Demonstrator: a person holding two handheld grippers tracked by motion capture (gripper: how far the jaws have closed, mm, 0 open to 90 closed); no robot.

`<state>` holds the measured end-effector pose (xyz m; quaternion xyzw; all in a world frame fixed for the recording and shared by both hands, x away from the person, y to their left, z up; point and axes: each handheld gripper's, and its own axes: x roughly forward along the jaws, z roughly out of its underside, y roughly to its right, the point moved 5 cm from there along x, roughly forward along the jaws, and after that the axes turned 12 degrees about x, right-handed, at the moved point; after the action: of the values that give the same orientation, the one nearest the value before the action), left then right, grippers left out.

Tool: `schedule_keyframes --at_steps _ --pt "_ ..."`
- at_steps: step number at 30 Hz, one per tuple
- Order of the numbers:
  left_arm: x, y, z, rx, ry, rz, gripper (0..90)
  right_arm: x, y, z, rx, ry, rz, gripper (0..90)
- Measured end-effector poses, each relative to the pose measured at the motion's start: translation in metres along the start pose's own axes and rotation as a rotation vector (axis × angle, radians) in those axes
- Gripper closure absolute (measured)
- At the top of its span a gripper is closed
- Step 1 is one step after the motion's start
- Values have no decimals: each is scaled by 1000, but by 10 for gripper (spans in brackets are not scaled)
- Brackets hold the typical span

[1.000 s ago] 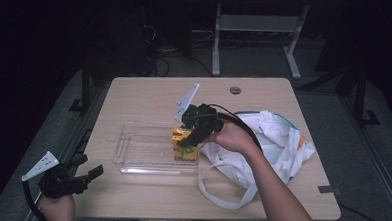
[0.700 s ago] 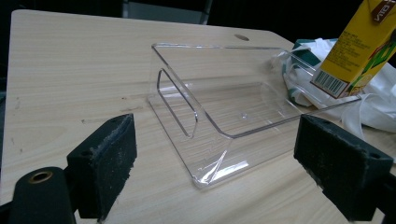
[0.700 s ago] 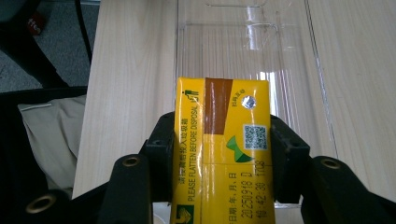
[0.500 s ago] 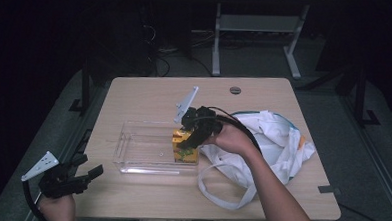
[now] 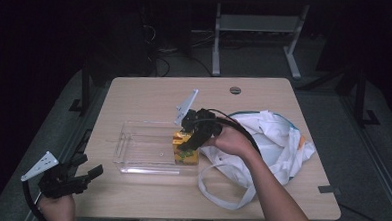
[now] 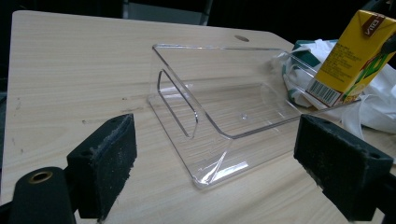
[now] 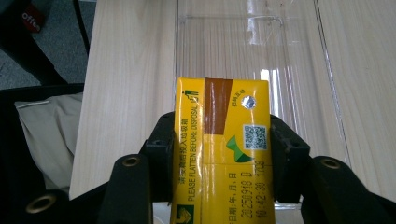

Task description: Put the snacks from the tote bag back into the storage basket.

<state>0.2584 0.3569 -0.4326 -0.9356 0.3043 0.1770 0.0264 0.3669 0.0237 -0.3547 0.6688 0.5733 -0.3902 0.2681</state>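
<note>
Yellow drink carton (image 7: 222, 149) is the one thing being handled: a single rectangular juice box of glossy printed card, with a brown band, a round foil straw spot and a QR code on the face seen in the right gripper view. It hangs over the near-right end of the clear tray, its lower end down inside the tray walls in the high view (image 5: 186, 149). Its long axis leans: in the left gripper view (image 6: 355, 58) the top tilts away to the upper right while the barcoded lower end points down and left toward the tray floor.

Going by size, the wooden table (image 5: 149, 93) comes first, one pale laminate top with a round cable hole. One white cloth bag (image 5: 278, 139) with a looped strap lies crumpled on its right part, soft and creased, just beside the tray. One clear plastic tray (image 6: 219, 116) sits in the middle, long, rigid, shiny, open-topped, with an upright handle loop at one end.

Two grippers are in use. The right gripper (image 7: 219, 140) pinches the carton between its black pads, one on each narrow side. The left gripper (image 6: 224, 186) rests near the table's front-left corner, well apart from the tray, its rough black foam-faced jaws spread wide with nothing between them.
</note>
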Motion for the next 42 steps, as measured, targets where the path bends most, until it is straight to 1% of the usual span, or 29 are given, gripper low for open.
schedule_keyframes --at_steps 16,19,26,29,36,42 --pt "0 0 0 -1 1 -2 127 8 0 4 -1 -5 -3 519" --pt "0 0 0 -2 2 -1 127 11 1 6 6 -7 -11 519" --pt "0 0 0 -1 1 -2 127 16 2 10 7 -10 -11 519" --pt "0 0 0 -2 2 -2 127 18 3 11 10 -12 -19 519" --pt "0 0 -1 -4 2 -2 127 21 3 13 10 -14 -13 519" --pt "0 0 -1 -4 3 -2 127 24 4 15 18 -15 -20 519"
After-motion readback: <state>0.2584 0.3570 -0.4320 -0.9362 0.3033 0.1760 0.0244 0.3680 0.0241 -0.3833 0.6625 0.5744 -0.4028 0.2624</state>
